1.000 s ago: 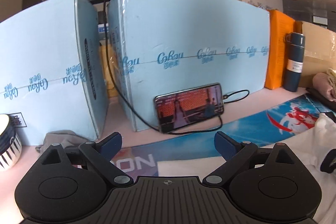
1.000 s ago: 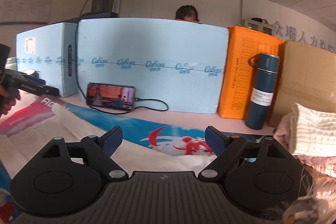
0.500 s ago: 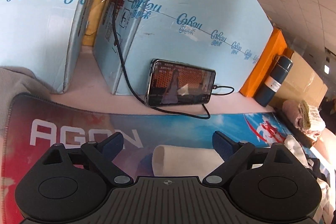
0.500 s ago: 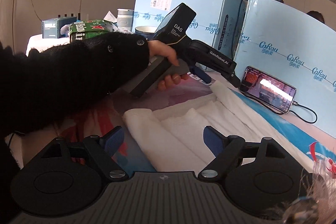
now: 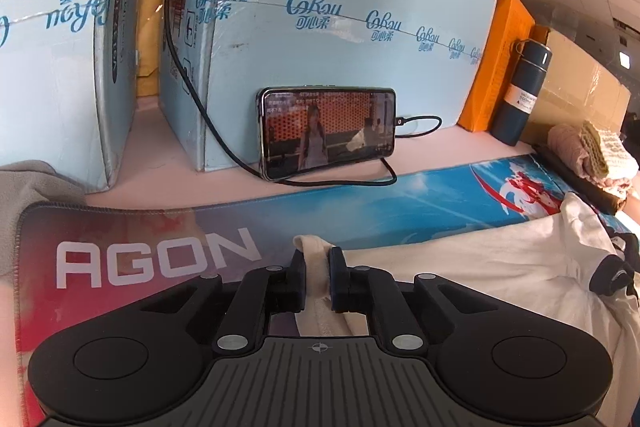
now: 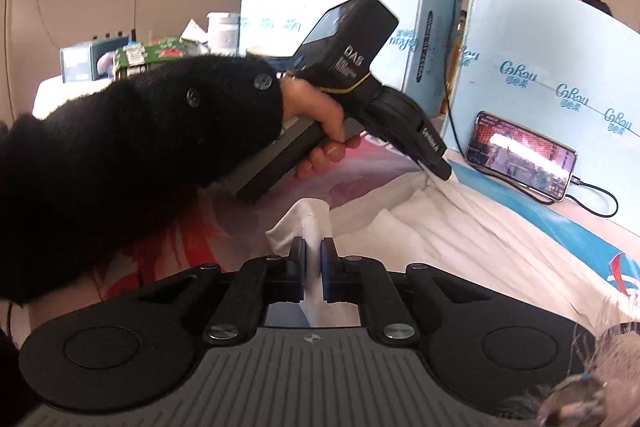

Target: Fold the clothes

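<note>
**Both grippers pinch the white garment on the printed mat**

The left gripper (image 5: 318, 275) has its fingers (image 5: 298, 277) drawn close together on a bunched edge of the white garment (image 5: 480, 267), with a fold of cream-white cloth standing up between them. The right gripper (image 6: 313, 267) is likewise nearly closed, its fingers (image 6: 329, 269) clamped on another bunched corner of the same garment (image 6: 460, 227).

The garment lies rumpled across a printed mat (image 5: 160, 259) bearing the letters AGON, which covers the pale pink surface (image 5: 168, 163). In the right wrist view, the person's left hand (image 6: 320, 119), in a fuzzy black sleeve (image 6: 140, 155), holds the left gripper's handle, its tip down at the far edge of the cloth.

Behind the mat stand light blue boxes (image 5: 360, 27). A phone (image 5: 326, 131) leans against one of them with a video on its screen and a black cable (image 5: 416, 123) plugged into its right end. Farther right are an orange box (image 5: 496, 59) and a dark blue bottle (image 5: 520, 95), with folded pinkish cloths (image 5: 588, 155) stacked near the mat's right end. A grey cloth (image 5: 36, 187) lies at the mat's left corner.
</note>
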`<state>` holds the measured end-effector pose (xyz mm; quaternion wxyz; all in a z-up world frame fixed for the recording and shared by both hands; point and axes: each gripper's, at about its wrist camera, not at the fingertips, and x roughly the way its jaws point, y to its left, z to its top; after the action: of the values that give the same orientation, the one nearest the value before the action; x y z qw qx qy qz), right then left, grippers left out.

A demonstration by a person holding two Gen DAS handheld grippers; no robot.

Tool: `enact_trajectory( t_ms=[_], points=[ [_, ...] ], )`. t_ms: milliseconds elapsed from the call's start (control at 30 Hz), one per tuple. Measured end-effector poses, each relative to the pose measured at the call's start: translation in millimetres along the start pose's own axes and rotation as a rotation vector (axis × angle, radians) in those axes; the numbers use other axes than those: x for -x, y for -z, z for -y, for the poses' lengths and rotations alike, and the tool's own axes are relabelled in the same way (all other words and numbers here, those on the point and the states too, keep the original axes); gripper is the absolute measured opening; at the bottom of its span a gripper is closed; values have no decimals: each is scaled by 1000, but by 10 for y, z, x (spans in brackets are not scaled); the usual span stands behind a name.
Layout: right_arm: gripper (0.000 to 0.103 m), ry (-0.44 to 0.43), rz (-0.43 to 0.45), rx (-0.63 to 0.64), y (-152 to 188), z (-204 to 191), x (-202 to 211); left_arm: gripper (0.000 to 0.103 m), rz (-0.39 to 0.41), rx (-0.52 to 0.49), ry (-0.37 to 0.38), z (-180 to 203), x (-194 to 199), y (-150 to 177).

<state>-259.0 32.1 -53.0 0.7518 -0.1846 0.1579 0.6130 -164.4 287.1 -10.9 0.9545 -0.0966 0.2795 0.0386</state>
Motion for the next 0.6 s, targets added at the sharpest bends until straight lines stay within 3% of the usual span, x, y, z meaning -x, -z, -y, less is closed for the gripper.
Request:
enact_trajectory(
  t_ms=[133,333,467,600],
  points=[
    [7,29,116,-55,10,128,296,8,27,-57,-76,259,92,-152],
    [7,91,296,-160,97,437,816,8,38,-219,-146,897,256,-648],
    [7,139,402,-229,222,685,1214,8,28,-390,-190,1574,210,-976],
    [7,208,505,-316,423,940,1638,8,5,-540,-181,2328,-10,-1152]
  ],
)
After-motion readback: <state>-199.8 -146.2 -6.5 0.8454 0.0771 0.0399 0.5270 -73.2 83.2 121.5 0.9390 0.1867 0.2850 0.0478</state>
